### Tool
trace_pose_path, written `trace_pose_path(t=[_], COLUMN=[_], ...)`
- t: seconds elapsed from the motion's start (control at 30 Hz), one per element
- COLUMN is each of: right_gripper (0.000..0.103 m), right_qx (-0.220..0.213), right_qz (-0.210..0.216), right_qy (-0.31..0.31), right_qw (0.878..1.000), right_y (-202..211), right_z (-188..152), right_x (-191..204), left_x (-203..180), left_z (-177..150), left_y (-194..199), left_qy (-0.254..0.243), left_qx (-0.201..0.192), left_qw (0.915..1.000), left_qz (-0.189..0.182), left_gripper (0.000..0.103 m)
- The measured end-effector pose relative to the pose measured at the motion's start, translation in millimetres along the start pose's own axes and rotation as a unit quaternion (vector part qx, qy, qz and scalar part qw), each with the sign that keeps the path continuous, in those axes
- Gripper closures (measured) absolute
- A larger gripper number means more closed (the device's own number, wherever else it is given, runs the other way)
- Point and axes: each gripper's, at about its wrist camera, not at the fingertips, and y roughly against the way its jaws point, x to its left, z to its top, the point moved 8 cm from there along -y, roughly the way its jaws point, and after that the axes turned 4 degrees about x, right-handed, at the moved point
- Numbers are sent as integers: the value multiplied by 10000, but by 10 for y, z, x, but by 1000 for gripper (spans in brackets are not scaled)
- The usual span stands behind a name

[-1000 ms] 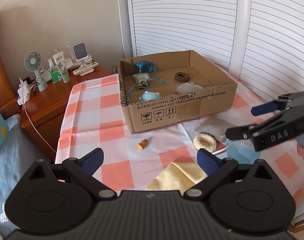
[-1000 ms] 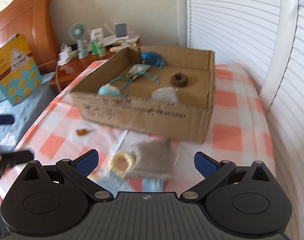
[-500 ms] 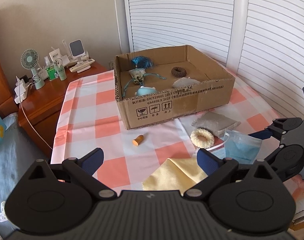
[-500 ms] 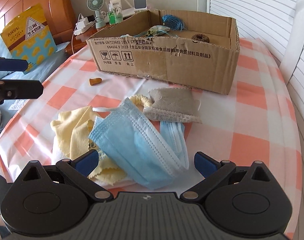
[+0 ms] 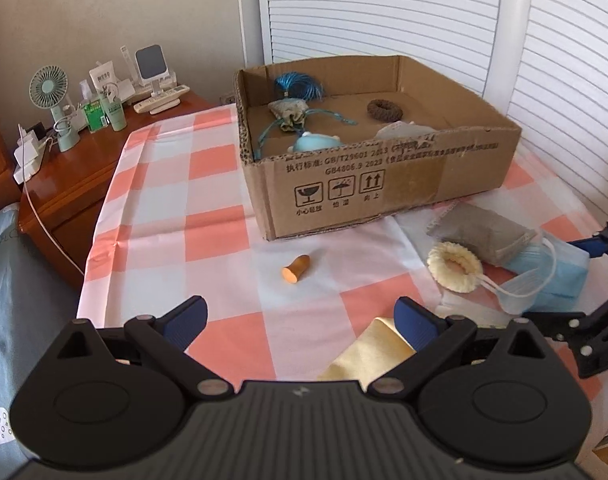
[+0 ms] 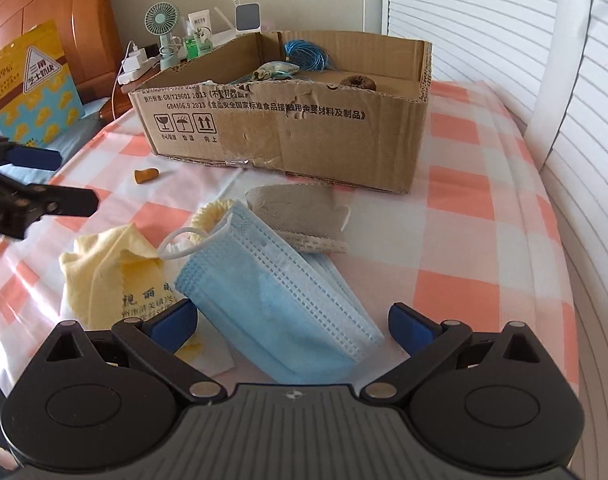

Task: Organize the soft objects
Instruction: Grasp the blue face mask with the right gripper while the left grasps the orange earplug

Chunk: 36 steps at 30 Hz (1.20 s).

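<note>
Bedroom, checked desk (image 5: 224, 184) by louvred doors | right gripper (image 6: 292, 330) has dropped low, jaws wide astride the blue face mask (image 6: 280, 300) before the cardboard box (image 6: 304, 128) | left gripper (image 5: 300, 318) wide, empty | mask pick-up looks next

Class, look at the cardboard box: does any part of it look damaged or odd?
Yes. The cardboard box has a torn, ragged top edge on its near wall, with scuffed patches on the printed face. Nothing has spilled from it.
</note>
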Motion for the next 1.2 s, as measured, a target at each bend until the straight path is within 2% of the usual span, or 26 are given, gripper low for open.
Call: trace_pose_path(t=[0.1,0.23,0.33,0.4,0.47,0.5,0.53,0.57,0.63,0.77,0.83,0.93,1.2], right_gripper=[0,0,0,0,0,0,0,0,0,0,0,0,0], right_qx=[-55,-72,-132,-129,-149,-170,-193,-214,-239,-264,-291,-316,-317], right_qz=[-154,-358,-349,-322,-307,-300,-292,-285,-275,-257,-257,-254,-257], right_qy=[179,400,457,482,504,516,523,528,533,542,550,560,555], right_qw=[9997,9985,9983,9982,9981,9981,9980,9980,9979,9978,9977,9976,9976], right_y=[-15,-62,-73,-77,-77,-79,-81,-84,-88,-89,-89,-87,-85], right_z=[-28,-39,-35,-29,-28,-30,-31,-27,-23,-19,-19,-22,-23], right_x=[19,55,59,53,51,51,50,50,53,49,54,57,55], left_x=[56,104,137,152,155,151,149,145,130,57,15,-38,-58], left_z=[17,88,111,117,118,123,129,137,159,167,179,172,182], left_y=[-187,-380,-490,-510,-515,-504,-488,-472,-447,-436,-432,-418,-433], left_qy=[188,204,203,277,363,391,376,344,327,112,11,-32,-75], left_qx=[173,284,407,370,351,305,258,215,175,163,148,176,126], left_qw=[9997,9993,9986,9988,9987,9988,9990,9992,9992,9996,9996,9992,9991], left_qz=[18,148,254,161,19,-58,-40,-29,-115,-188,-245,-346,-390], left_gripper=[4,4,4,5,10,17,28,33,54,63,72,76,76])
